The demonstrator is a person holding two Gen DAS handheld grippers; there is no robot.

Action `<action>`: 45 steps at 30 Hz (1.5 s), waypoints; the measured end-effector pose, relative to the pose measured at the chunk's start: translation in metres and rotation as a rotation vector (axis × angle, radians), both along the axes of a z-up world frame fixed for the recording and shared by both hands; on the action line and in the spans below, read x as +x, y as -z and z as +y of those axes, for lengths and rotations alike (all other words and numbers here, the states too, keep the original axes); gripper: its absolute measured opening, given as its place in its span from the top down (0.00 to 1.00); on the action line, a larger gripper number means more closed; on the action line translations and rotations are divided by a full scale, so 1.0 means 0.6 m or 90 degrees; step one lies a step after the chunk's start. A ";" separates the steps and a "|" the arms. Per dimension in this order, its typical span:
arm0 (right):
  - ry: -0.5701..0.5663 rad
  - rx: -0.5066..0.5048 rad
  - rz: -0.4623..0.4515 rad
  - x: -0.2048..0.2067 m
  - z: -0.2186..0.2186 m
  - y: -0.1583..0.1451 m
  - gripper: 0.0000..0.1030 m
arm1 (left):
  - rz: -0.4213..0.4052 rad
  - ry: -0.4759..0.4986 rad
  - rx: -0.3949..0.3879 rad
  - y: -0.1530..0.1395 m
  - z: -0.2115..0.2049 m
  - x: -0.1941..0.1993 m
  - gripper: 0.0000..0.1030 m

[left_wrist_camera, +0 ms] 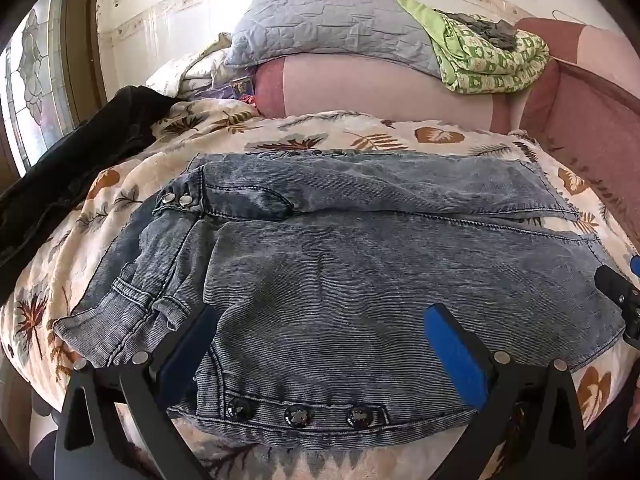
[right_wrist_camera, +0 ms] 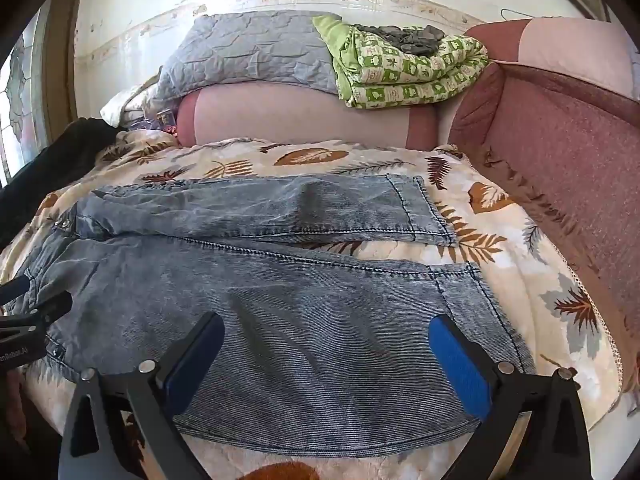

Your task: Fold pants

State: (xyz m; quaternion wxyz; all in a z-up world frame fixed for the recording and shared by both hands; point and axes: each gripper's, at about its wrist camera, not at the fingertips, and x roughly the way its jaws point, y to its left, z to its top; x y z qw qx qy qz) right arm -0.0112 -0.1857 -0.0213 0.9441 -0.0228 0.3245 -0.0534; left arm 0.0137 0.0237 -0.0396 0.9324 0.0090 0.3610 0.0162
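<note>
Washed blue denim pants lie flat on a leaf-print bedspread, waist at the left, two legs running right, side by side. My left gripper is open and empty, hovering just above the near leg by the waist and its dark buttons. In the right wrist view the pants show their leg hems at the right. My right gripper is open and empty above the near leg, short of the hem. Each gripper shows at the edge of the other's view.
A dark garment lies at the bed's left edge by a window. A pink bolster, a grey quilted pillow and a green patterned blanket sit at the back. A pink padded headboard runs along the right.
</note>
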 end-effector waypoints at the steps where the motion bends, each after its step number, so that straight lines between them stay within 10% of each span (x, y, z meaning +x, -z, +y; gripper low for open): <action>1: 0.000 0.004 -0.004 0.000 -0.001 0.000 0.00 | 0.000 0.001 0.000 0.000 0.000 0.000 0.00; 45: 0.002 0.003 0.001 0.000 0.001 0.002 0.00 | -0.001 0.004 0.000 0.002 0.003 0.000 0.00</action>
